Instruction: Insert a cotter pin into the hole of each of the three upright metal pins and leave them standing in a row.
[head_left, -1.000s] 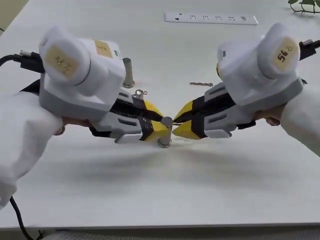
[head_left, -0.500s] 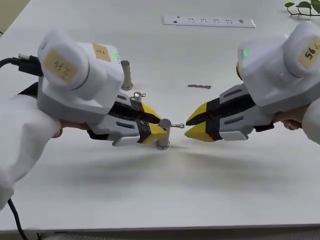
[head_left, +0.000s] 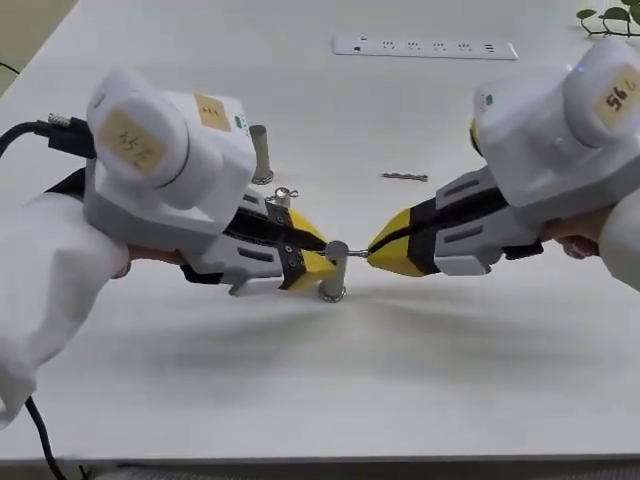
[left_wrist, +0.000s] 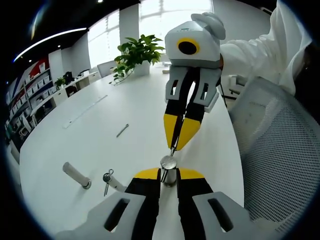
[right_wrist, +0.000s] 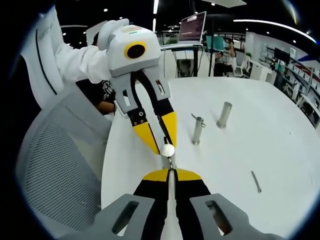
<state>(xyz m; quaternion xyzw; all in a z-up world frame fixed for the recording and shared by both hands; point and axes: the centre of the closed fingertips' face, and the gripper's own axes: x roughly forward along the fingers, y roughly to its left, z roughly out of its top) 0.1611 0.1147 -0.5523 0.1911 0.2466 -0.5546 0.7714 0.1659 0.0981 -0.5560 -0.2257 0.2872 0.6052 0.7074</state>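
Head view: my left hand-held gripper (head_left: 318, 262) lies low and nearly level over the bench (head_left: 300, 380), reaching in from the left of the near metal pin (head_left: 334, 272), its jaws clamped on that upright shaft. From the pin's right, my right hand-held gripper (head_left: 375, 252) slopes down, jaws pinched together on a cotter pin (head_left: 353, 253) at the pin's top.
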